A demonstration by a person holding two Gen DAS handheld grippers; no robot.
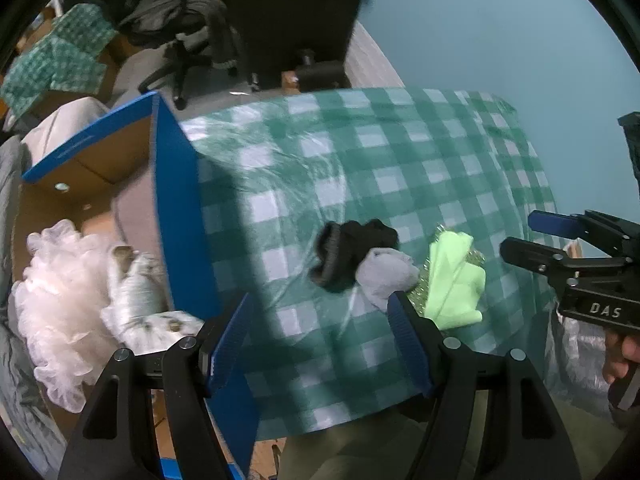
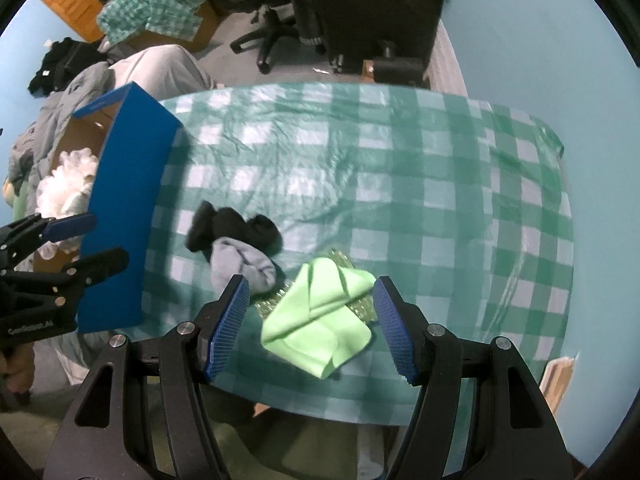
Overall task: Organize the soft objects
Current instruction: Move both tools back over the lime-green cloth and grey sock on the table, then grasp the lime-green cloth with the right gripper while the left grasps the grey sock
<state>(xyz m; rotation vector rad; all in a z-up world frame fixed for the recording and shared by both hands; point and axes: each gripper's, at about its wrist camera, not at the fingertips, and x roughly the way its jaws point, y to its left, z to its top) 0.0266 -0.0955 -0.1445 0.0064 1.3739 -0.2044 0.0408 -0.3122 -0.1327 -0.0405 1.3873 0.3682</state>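
A black sock (image 1: 348,250) (image 2: 236,230), a grey sock (image 1: 384,276) (image 2: 244,266) and a light green cloth (image 1: 456,280) (image 2: 320,324) lying on a shiny scrubber (image 2: 268,304) sit on the green checked tablecloth (image 1: 320,160) (image 2: 400,180). A blue-sided cardboard box (image 1: 176,208) (image 2: 124,216) at the table's left holds a white bath pouf (image 1: 64,300) (image 2: 68,184) and a patterned cloth (image 1: 140,292). My left gripper (image 1: 320,340) is open and empty, near the box's edge. My right gripper (image 2: 310,328) is open, its jaws either side of the green cloth.
An office chair (image 1: 188,28) (image 2: 276,4) piled with dark clothes stands behind the table. A dark panel (image 1: 292,12) rises at the table's far edge. More checked cloth (image 2: 152,4) lies on boxes at the back left. The right gripper also shows in the left wrist view (image 1: 532,236).
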